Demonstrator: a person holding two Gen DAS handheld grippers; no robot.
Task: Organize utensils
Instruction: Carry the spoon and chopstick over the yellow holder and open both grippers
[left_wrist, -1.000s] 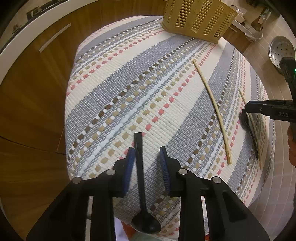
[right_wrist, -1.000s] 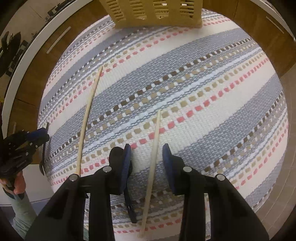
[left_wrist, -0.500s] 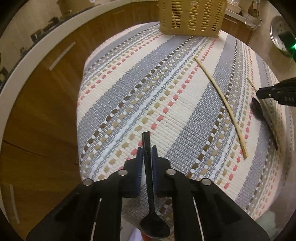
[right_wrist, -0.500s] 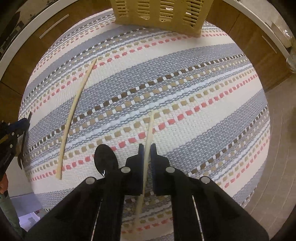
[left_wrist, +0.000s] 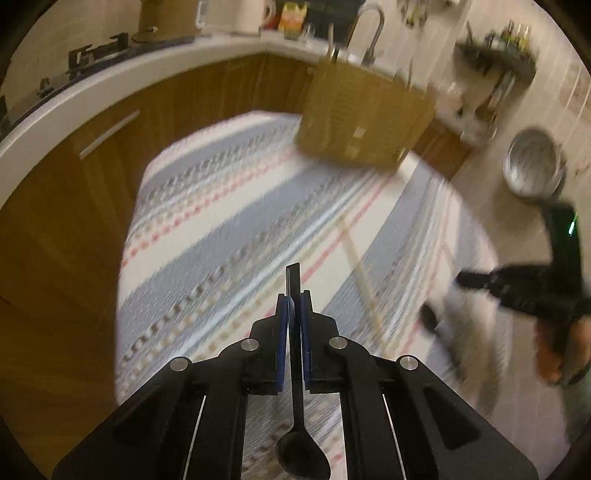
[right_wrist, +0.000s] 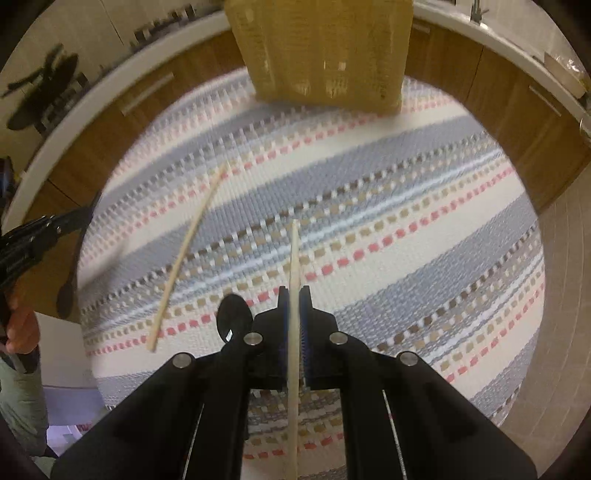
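Observation:
My left gripper (left_wrist: 294, 300) is shut on the handle of a black spoon (left_wrist: 295, 373), held off the striped mat (left_wrist: 229, 236) with its bowl hanging back toward the camera. My right gripper (right_wrist: 294, 295) is shut on a pale wooden chopstick (right_wrist: 294, 251) that points toward the tan slotted basket (right_wrist: 325, 48) at the mat's far edge. A second chopstick (right_wrist: 188, 254) lies on the mat to the left. Another black spoon (right_wrist: 232, 314) lies on the mat just left of the right fingers. In the right wrist view the left gripper (right_wrist: 79, 218) carries its spoon at the left edge.
Wooden cabinets (left_wrist: 74, 221) and a white countertop (left_wrist: 110, 85) curve behind the table. A faucet (left_wrist: 373, 29) stands behind the basket (left_wrist: 365, 118). A metal colander (left_wrist: 532, 166) sits at the right over tiled floor. A person's hand (left_wrist: 557, 354) grips the right tool.
Both grippers closed, the left on the black spoon and the right on the chopstick, then rose from the mat. Both views tilted up toward the basket.

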